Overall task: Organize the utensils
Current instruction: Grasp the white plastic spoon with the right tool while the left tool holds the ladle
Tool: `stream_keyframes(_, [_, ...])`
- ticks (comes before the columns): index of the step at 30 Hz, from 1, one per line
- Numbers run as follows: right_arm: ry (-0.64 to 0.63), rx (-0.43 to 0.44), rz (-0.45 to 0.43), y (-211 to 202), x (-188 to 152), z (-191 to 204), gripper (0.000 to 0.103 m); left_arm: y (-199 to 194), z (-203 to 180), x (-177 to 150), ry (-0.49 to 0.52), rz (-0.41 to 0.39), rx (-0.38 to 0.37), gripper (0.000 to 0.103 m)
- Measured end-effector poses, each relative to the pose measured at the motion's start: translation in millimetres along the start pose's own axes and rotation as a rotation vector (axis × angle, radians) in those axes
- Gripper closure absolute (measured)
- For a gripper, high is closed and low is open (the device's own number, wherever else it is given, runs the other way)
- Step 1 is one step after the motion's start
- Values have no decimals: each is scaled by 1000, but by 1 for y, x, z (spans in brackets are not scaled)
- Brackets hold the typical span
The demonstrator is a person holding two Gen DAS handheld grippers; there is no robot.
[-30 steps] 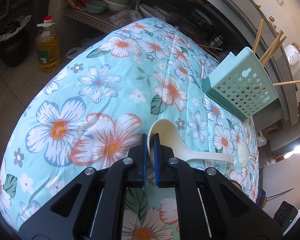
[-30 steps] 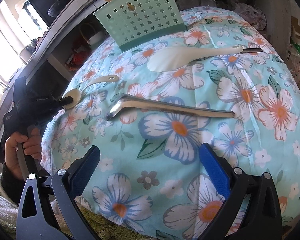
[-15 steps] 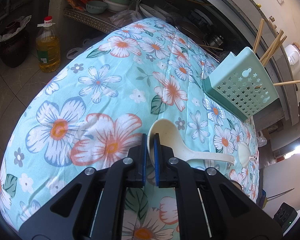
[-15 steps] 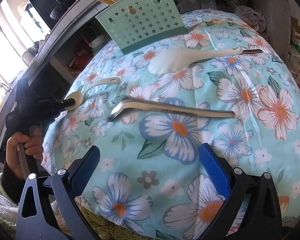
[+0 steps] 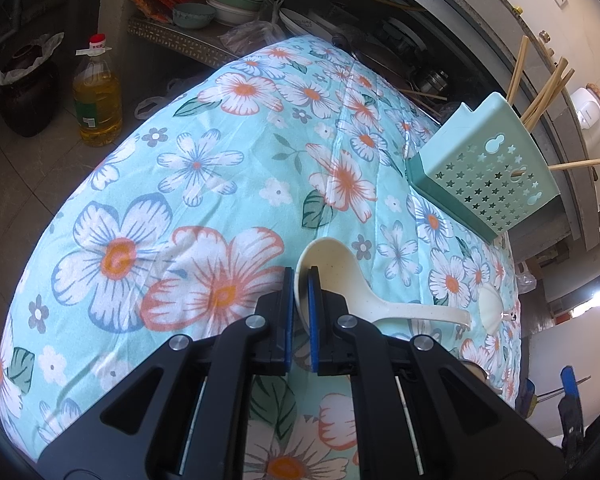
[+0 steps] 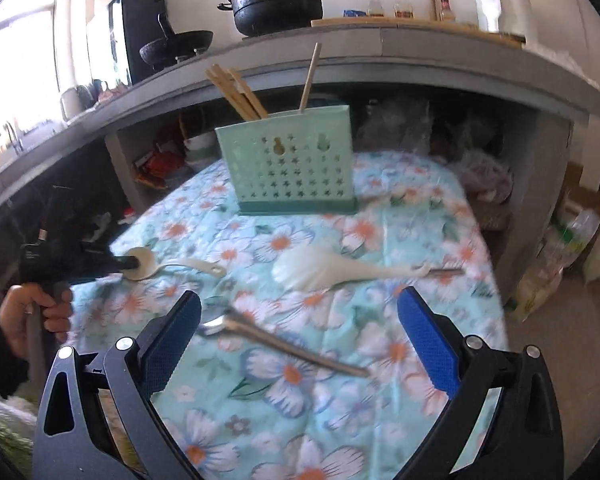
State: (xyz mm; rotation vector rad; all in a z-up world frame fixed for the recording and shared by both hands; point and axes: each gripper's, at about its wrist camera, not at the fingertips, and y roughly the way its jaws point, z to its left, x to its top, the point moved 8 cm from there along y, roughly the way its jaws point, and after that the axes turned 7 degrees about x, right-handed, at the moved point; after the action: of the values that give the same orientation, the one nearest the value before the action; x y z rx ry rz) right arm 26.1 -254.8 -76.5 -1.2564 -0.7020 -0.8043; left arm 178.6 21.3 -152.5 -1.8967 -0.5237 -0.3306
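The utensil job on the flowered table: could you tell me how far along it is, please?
Done: only chopsticks stand in the green holder. In hand: the left gripper is shut on the bowl rim of the cream ladle, which rests on the cloth. The right gripper is open and empty. Left: the ladle, the white rice paddle and the metal spoon all lie on the tablecloth.
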Motion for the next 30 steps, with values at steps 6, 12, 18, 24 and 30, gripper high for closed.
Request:
stream_keyframes(6, [-363, -246, 82, 48, 10, -23, 20, 0, 1, 0, 5, 0, 4, 98])
stream_keyframes(12, [-517, -217, 244, 101, -9, -31, 27, 1, 2, 0, 5, -1, 8, 97])
stream_keyframes(18, [-589, -165, 283, 121, -11, -20, 28, 0, 2, 0, 10, 0, 20, 97])
stream_keyframes(24, [-659, -101, 307, 120, -13, 2, 35, 0, 1, 0, 19, -1, 28, 97])
stream_keyframes(30, [-629, -70, 310, 136, -9, 8, 35, -1, 2, -1, 23, -1, 37, 96])
